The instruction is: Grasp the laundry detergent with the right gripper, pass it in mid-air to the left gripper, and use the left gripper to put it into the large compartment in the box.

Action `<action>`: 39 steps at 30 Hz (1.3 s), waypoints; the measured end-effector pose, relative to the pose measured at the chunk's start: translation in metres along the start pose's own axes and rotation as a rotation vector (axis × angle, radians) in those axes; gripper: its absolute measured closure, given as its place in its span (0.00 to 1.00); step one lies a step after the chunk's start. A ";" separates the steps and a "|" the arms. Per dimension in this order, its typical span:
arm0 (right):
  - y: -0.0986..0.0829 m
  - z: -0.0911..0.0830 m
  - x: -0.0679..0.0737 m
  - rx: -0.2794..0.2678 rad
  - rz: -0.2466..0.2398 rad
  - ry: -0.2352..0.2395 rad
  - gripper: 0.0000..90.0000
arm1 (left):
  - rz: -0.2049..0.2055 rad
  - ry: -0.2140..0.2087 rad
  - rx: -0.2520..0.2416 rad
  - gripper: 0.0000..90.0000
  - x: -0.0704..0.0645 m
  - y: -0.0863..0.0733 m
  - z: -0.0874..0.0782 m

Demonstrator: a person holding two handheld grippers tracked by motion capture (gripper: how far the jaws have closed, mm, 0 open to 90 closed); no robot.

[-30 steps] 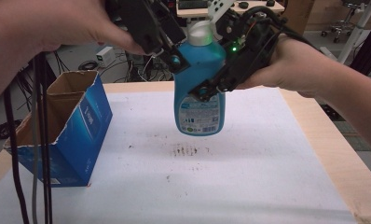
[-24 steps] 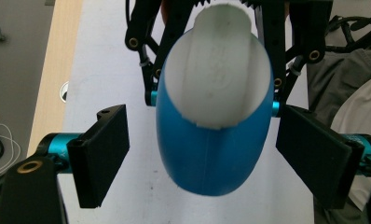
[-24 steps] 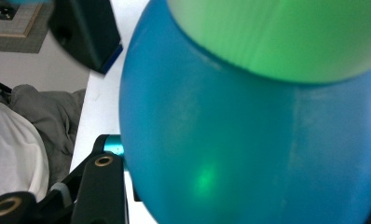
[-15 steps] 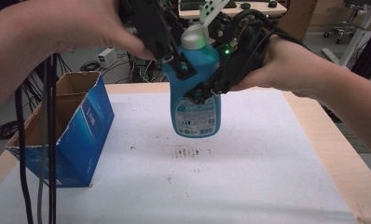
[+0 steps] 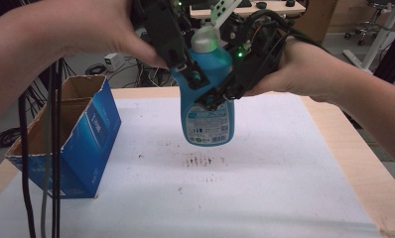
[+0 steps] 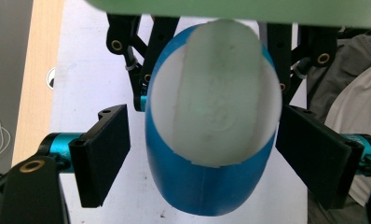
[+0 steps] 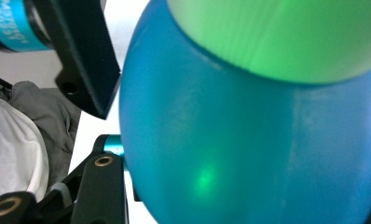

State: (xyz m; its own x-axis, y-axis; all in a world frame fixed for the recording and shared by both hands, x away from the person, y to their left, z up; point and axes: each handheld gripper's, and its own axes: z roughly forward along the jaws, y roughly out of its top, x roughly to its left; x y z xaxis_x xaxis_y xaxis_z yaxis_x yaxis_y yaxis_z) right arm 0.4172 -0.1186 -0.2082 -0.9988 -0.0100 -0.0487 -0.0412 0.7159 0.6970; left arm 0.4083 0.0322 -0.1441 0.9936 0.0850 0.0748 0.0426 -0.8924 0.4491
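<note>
Your right gripper [image 5: 220,94] is clamped on the blue bottle [image 5: 208,106] above the tabletop [image 5: 285,188]; your left gripper [image 5: 188,74] stands apart around its shoulder.

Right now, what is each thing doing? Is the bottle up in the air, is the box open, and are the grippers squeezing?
Blue bottle: upright, lifted off the table, white cap on.
Cardboard box: standing on the table at the left, top flaps open.
Right gripper: shut on the blue bottle.
Left gripper: at the bottle's neck, black pads apart from its sides, open.
Table: white cover with dark smudges under the bottle.
</note>
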 end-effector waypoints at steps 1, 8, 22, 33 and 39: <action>0.000 0.000 0.000 0.000 0.000 0.000 0.50 | 0.001 0.001 0.003 0.20 0.000 0.000 0.000; 0.000 0.002 0.000 0.000 -0.001 0.002 0.50 | -0.006 -0.004 0.007 0.25 -0.001 -0.001 0.000; 0.000 0.004 0.000 0.001 -0.001 0.001 0.50 | -0.009 -0.010 0.018 0.29 -0.001 -0.001 0.001; 0.000 0.004 0.000 -0.003 -0.003 0.002 0.50 | -0.009 -0.016 0.024 0.31 -0.001 -0.001 0.001; 0.000 0.005 0.000 -0.004 -0.003 0.006 0.50 | -0.015 -0.022 0.027 0.33 -0.001 -0.001 0.001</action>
State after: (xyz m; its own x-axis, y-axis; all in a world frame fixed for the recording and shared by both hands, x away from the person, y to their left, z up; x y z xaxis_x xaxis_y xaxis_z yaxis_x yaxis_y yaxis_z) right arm 0.4173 -0.1151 -0.2120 -0.9988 -0.0159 -0.0467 -0.0441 0.7132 0.6996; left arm 0.4070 0.0328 -0.1457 0.9949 0.0889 0.0485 0.0599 -0.9027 0.4261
